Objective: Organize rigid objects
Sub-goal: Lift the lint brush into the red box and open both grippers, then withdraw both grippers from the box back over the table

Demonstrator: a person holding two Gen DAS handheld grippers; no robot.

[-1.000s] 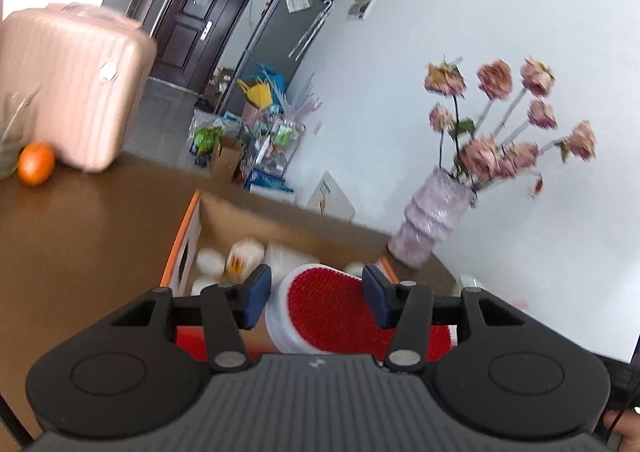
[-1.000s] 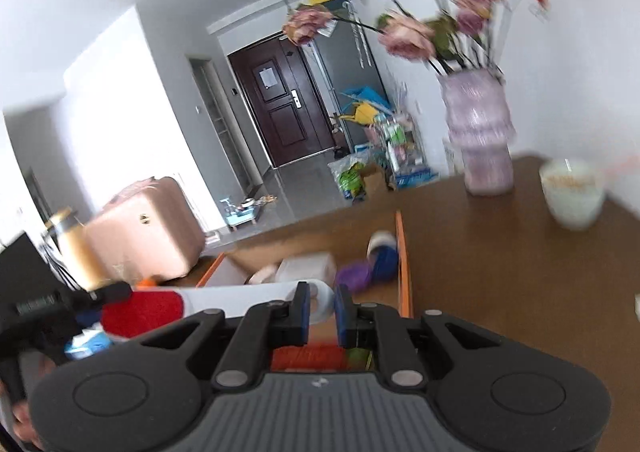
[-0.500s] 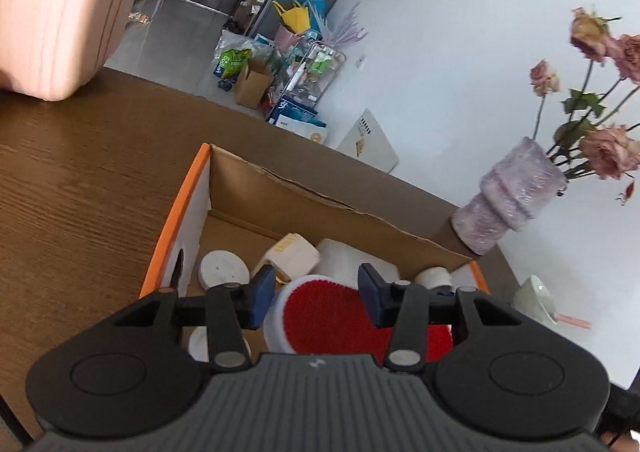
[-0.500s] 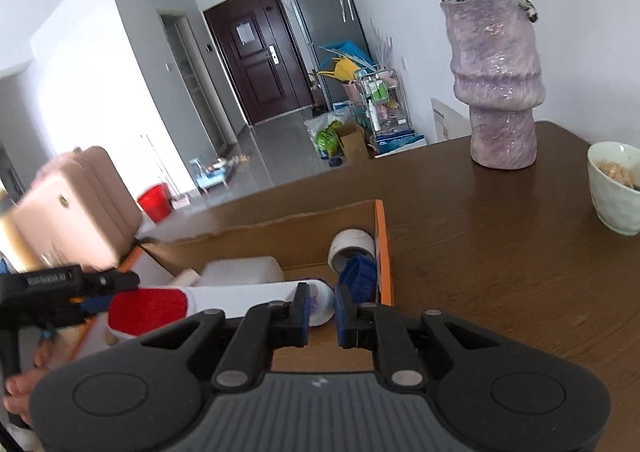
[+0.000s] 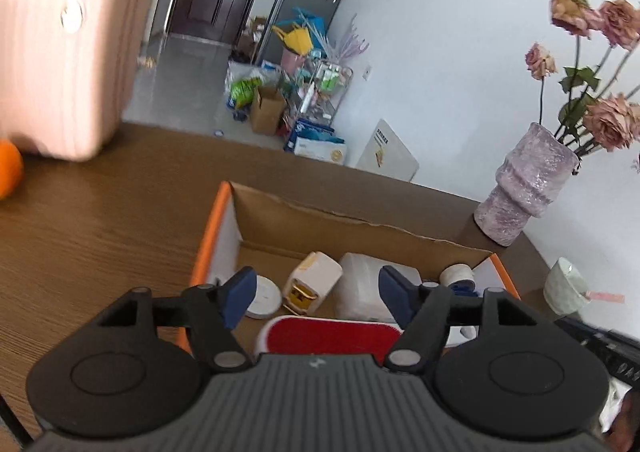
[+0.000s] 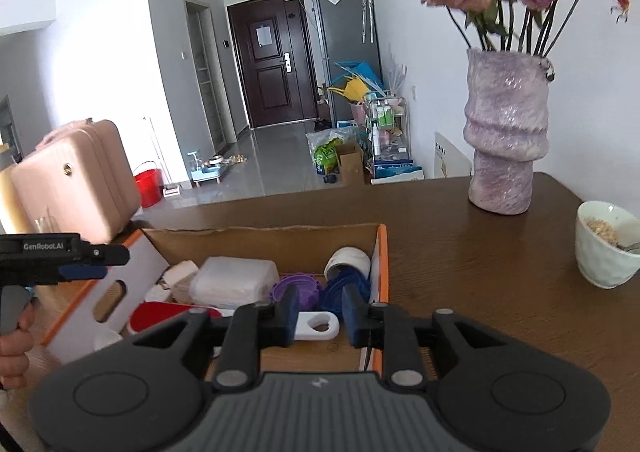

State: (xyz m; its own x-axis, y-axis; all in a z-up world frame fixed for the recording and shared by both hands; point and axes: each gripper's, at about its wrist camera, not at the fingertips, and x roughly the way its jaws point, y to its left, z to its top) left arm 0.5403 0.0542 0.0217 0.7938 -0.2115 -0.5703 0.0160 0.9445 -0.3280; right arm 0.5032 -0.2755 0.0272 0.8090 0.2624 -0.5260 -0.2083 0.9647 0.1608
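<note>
- The red brush [image 5: 332, 336] with the white handle [image 6: 316, 326] lies in the cardboard box [image 5: 216, 219] on the table [image 5: 100, 219].
- The left gripper [image 5: 314, 288] and right gripper [image 6: 318, 310] have just been opening; both sets of fingers are open, apart from the brush.
- This item looks put away; others already fill the box.

1. From my right wrist view, the cardboard box [image 6: 382, 252] sits on the table [image 6: 480, 252] at 12 o'clock, just ahead.
2. In the box: a brush [image 6: 316, 326] lies nearest me, a plastic container [image 6: 234, 278] behind it at 11 o'clock, a tape roll [image 6: 347, 259] against the right wall.
3. The vase [image 6: 506, 139] stands at 2 o'clock, behind the box.
4. The bowl [image 6: 606, 248] is at 3 o'clock.
5. The suitcase [image 6: 76, 179] stands at 10 o'clock.
</note>
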